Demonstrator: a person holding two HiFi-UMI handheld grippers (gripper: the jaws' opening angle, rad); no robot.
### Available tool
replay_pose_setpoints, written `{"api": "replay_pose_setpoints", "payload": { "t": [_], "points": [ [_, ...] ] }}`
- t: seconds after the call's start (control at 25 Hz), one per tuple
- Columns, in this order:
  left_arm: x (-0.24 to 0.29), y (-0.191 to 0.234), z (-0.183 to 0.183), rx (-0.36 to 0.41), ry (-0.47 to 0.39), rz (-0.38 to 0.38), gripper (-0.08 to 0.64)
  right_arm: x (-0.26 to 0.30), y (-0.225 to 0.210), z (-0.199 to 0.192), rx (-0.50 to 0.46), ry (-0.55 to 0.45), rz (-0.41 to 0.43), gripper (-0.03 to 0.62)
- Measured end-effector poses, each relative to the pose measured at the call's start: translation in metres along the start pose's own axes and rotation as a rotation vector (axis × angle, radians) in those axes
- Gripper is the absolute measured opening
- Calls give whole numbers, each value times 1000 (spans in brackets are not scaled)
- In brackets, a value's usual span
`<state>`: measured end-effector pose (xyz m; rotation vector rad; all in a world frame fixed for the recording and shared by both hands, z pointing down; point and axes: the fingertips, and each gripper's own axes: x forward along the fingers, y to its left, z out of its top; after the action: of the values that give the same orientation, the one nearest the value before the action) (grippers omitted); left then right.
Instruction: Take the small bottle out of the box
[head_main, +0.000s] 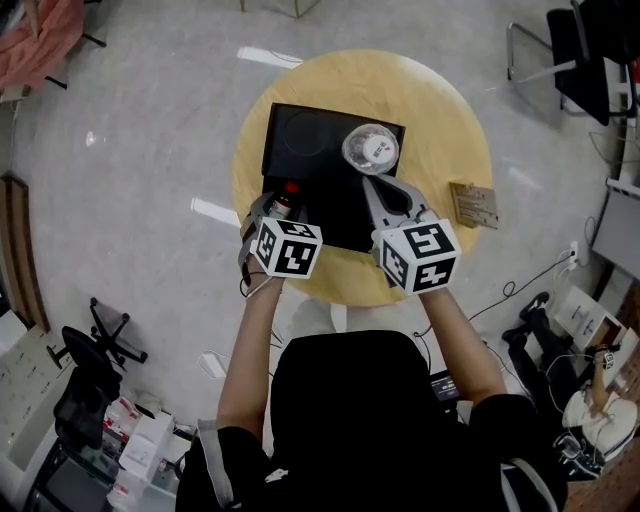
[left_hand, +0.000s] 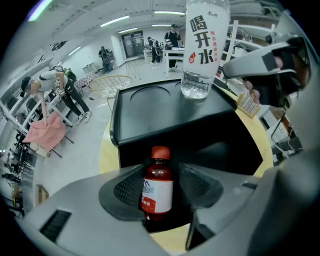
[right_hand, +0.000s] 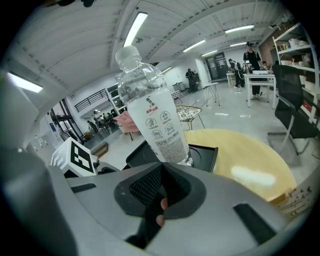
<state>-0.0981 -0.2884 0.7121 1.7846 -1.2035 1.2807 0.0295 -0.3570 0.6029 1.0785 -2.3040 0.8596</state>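
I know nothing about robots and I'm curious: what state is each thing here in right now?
left gripper: shut on the small bottle.
small bottle: capped, upright.
right gripper: jaws together.
water bottle: capped, upright on the box.
box: resting on the table.

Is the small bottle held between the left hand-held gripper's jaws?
Yes, the left hand-held gripper has its jaws closed on the small bottle, brown with a red cap.

Box (head_main: 300, 150) on the table (head_main: 452, 118) — water bottle (head_main: 371, 148) atop it, small bottle (head_main: 289, 192) near-left.
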Motion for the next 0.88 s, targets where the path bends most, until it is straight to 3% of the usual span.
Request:
{"api": "replay_pose_setpoints", "payload": {
  "t": [0.36, 0.6, 0.88],
  "points": [
    [16, -7, -4, 106, 54, 2, 210, 3, -7, -7, 11, 7, -7, 2],
    [24, -10, -9, 280, 112, 35, 215, 5, -9, -8, 15, 10, -11, 2],
    [26, -10, -10, 308, 123, 23, 215, 4, -12, -13, 23, 18, -16, 2]
  ]
}}
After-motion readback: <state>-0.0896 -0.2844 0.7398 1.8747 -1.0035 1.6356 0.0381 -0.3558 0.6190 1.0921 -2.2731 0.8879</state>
